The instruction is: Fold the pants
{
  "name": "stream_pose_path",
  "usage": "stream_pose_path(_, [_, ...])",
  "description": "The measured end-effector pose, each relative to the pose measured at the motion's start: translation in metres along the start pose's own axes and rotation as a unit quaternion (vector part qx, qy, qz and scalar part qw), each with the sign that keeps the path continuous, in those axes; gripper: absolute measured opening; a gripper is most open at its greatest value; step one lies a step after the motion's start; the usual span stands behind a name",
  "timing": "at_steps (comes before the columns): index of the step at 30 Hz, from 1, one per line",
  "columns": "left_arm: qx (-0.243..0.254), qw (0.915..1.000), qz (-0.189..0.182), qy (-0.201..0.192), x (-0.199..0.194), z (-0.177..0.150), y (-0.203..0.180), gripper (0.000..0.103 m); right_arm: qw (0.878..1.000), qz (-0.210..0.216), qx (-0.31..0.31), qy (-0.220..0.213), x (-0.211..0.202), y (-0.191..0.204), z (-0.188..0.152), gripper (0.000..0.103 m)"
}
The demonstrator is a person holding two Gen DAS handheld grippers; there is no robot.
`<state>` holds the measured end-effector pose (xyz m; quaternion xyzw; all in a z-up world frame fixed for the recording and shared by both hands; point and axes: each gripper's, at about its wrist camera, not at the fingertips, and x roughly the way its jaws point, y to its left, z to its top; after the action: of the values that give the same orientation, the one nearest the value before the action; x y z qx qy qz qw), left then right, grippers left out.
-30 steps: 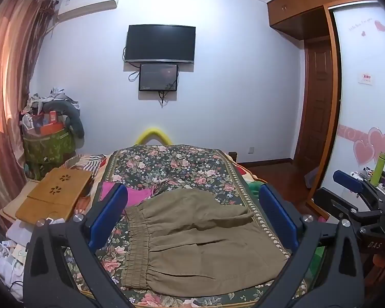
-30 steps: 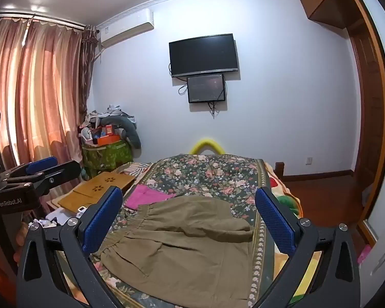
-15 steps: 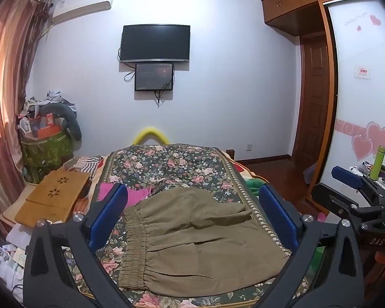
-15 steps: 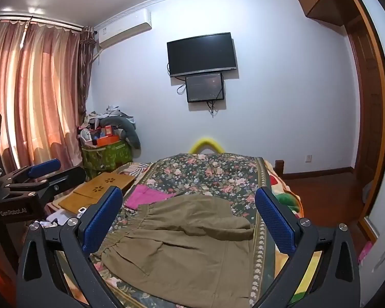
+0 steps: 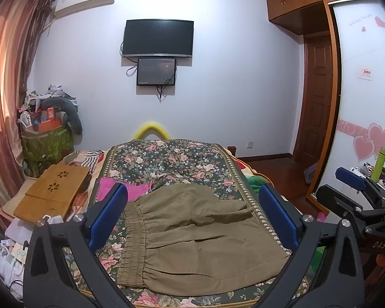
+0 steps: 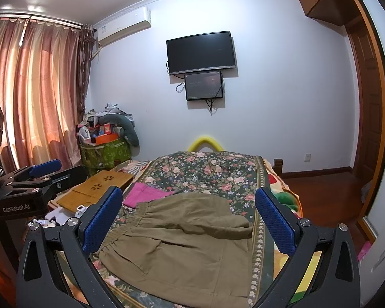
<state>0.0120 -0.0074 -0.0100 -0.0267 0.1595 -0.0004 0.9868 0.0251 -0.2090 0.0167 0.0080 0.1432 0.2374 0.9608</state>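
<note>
While our 2 grippers, left gripper [image 5: 192, 218] and right gripper [image 6: 190, 220], hover spread wide and empty, soft olive pants [image 5: 200, 238] with a gathered waistband lie folded on the floral bedspread [image 5: 166, 159].

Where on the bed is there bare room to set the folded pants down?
Bare floral bedspread lies beyond the olive pants, up to the yellow arch. The bed's left side is crowded: pink cloth, wooden lap desk.

Both views have panned slightly, shifting the pants [image 5: 197, 236] a little rightward.
</note>
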Motion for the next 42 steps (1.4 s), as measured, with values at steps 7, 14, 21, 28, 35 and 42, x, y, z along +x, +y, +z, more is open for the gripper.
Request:
stream_pose_path(7, [-0.001, 1.0, 0.004, 0.001, 0.0019, -0.0017, 0.0005, 0.103, 1.0, 0.0, 0.0, 0.0, 0.0008, -0.0003, 0.0002, 0.103])
stream_pose_path(14, [0.0, 1.0, 0.005, -0.002, 0.0017, -0.0024, 0.0002, 0.103, 1.0, 0.0, 0.0, 0.001, 0.0011, -0.0014, 0.0006, 0.103])
stream_pose_path(21, [-0.001, 1.0, 0.003, -0.003, 0.0005, -0.0011, 0.0004, 0.103, 1.0, -0.003, 0.001, -0.001, 0.0015, -0.0019, 0.0012, 0.103])
stream_pose_path(28, [0.0, 1.0, 0.005, -0.003, 0.0004, -0.0006, -0.0004, 0.103, 1.0, -0.003, 0.0, -0.001, 0.0014, -0.0016, 0.0009, 0.103])
stream_pose_path(35, [0.001, 1.0, 0.005, -0.004, -0.0003, -0.0006, -0.0016, 0.103, 1.0, -0.003, 0.001, -0.001, 0.0013, -0.0016, 0.0012, 0.103])
stream_pose_path(42, [0.001, 1.0, 0.004, -0.005, -0.0009, -0.0002, -0.0021, 0.103, 1.0, -0.004, 0.0, -0.002, 0.0017, -0.002, 0.0014, 0.103])
